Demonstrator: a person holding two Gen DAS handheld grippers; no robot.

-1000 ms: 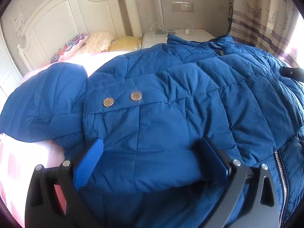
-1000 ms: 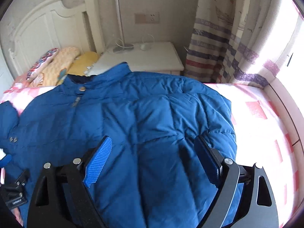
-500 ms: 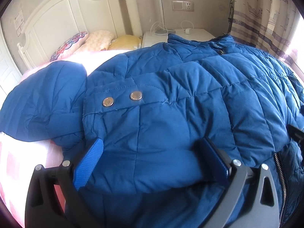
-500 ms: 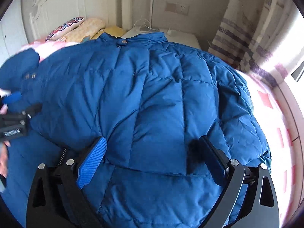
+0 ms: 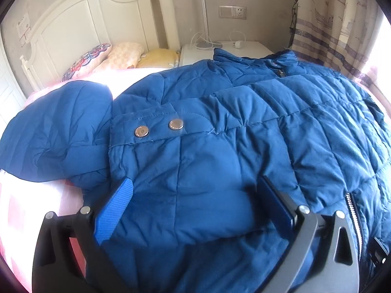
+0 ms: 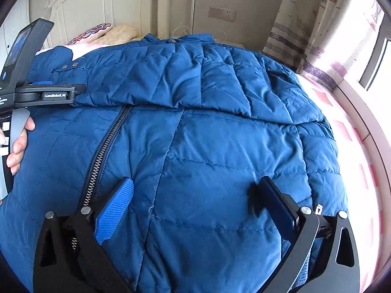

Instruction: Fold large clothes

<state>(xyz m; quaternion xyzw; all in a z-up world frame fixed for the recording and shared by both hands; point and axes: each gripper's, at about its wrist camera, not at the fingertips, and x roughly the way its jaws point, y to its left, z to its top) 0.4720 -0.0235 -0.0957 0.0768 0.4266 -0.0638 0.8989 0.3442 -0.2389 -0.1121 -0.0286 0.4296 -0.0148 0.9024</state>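
Right gripper (image 6: 190,200) jaws just opened wide, holding nothing, above jacket (image 6: 220,146) beside zipper (image 6: 105,151); left gripper (image 5: 195,200) wide open over sleeve, likely steadying it.

White panelled headboard (image 5: 73,29) against beige wall; white nightstand (image 5: 249,48) beside bed. Wall socket (image 5: 232,12) above. Patterned curtain (image 5: 330,24) at right, daylight entering through window (image 6: 376,58).

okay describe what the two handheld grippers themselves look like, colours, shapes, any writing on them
Both grippers are black, with angled arms carrying silver rivets and triangular cutouts. The left gripper and the right gripper each have two flat finger pads faced in ribbed bright blue rubber. Seen from the right wrist, the left gripper's body bears white lettering that looks like "GenRobot.AI" and has a grey trigger lever.
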